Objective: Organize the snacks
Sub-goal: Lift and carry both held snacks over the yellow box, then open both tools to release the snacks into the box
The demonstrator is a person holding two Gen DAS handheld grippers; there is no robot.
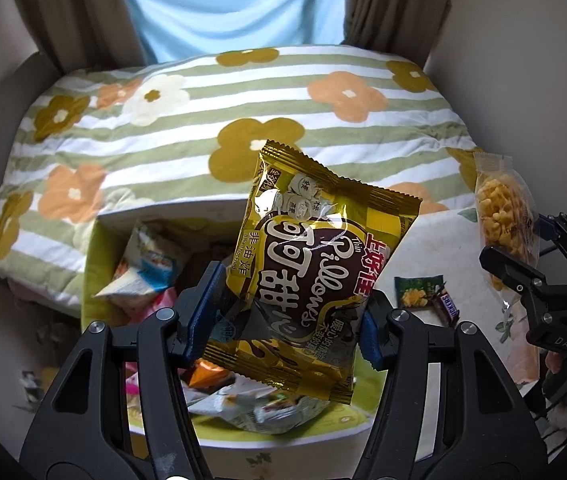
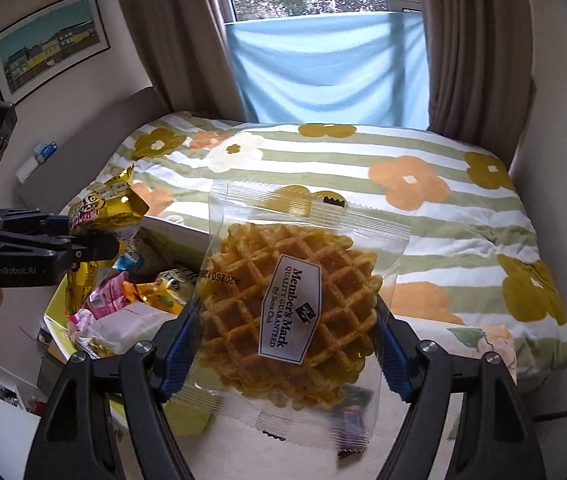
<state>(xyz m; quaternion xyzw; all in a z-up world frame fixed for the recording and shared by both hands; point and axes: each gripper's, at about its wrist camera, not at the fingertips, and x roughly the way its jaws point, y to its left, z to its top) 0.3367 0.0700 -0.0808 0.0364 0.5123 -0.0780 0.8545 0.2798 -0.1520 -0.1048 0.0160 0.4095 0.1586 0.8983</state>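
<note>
Left tongs (image 1: pixel 289 312) are clamping the gold bag (image 1: pixel 307 264) by its lower half, blue pads (image 1: pixel 203 304) pressing in from both sides, and they are holding it in the air right above the green box (image 1: pixel 95 280). Right tongs (image 2: pixel 283 344) are pinching the waffle pack (image 2: pixel 291 312) across the waffle itself, lifted clear of the table (image 2: pixel 283 456) and just beside the box. The box is looking well filled with mixed packets. On the table, a small green packet (image 1: pixel 417 292) and a Snickers bar (image 1: pixel 445 306) are lying side by side, waiting their turn.

The gold bag is looking puffy and light, foil slick, so a squeeze across the air cushion risks slipping or crushing what is inside; the crimped seam would give a firmer hold. The waffle is stiff but brittle, its clear wrap slippery, so the pads are wanting gentle pressure at the waffle's edges. Whether the box has room for both is hard to tell from here.
</note>
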